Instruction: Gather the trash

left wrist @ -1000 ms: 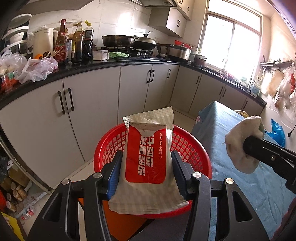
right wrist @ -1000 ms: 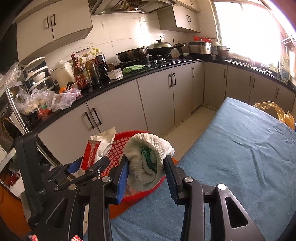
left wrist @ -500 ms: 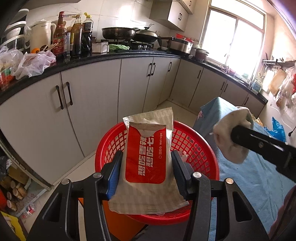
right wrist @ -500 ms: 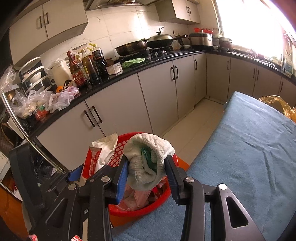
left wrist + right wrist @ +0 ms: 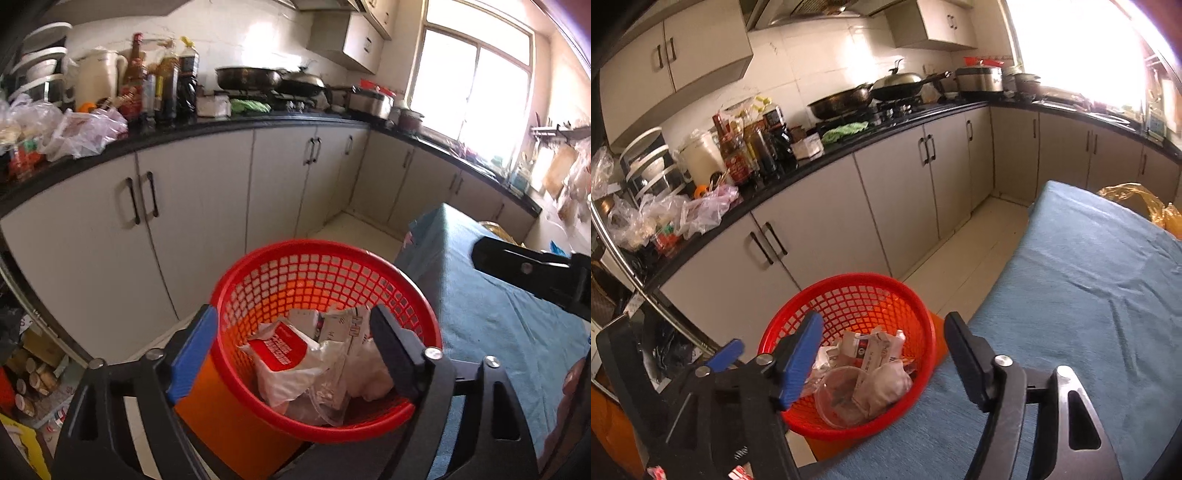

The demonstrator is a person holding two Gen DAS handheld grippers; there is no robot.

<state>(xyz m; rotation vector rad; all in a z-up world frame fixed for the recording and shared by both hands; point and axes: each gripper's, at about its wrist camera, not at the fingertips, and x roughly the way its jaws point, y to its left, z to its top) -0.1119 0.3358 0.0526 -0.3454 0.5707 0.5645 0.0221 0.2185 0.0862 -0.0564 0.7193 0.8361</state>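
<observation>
A red mesh basket [image 5: 317, 247] stands on an orange support just off the table's corner. In it lie a red-and-white snack packet [image 5: 284, 350], crumpled wrappers [image 5: 864, 347], a clear plastic lid [image 5: 842, 395] and a cream cloth [image 5: 890, 384]. My left gripper [image 5: 291, 314] hovers over the basket's near rim, jaws opening, nothing between them. My right gripper [image 5: 882, 319] hangs above the basket from the table side, jaws also opening and empty. One black finger [image 5: 517, 264] of the right gripper shows in the left wrist view.
A blue-covered table [image 5: 1089, 295] runs to the right of the basket [image 5: 849, 280], with a yellow plastic bag [image 5: 1137, 199] at its far end. Grey cabinets [image 5: 184, 229] and a cluttered black counter [image 5: 768, 192] stand behind. Tiled floor [image 5: 960, 254] lies between.
Both grippers opened. The snack packet fell from the left gripper and the cream cloth from the right gripper; both now lie in the basket.
</observation>
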